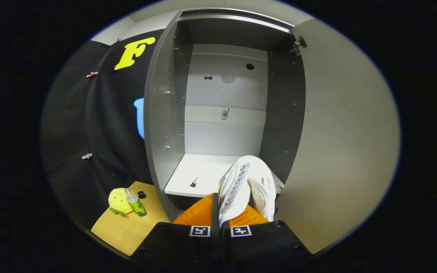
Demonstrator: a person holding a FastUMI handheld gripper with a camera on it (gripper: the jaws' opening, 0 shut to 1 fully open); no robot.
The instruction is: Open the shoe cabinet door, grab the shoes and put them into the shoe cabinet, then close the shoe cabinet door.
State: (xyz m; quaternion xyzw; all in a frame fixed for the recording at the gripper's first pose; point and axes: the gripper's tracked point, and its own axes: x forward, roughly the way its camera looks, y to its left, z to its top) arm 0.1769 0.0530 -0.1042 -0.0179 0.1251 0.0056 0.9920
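Note:
My gripper (229,212) is shut on a white shoe (247,185). Its orange fingers (199,214) press the shoe from both sides, and the toe points up and away toward the cabinet. The shoe cabinet (226,113) stands open just ahead, grey outside, with a white floor shelf (199,172). Its door (340,136) is swung wide to the right of the opening. The shoe hangs in front of the shelf's front edge, toward the right side of the opening.
A small black mark (194,182) lies on the cabinet's floor shelf. To the left of the cabinet, a low wooden surface (127,227) carries a yellow plush toy (118,200), a green can (136,205) and a small black object (141,195).

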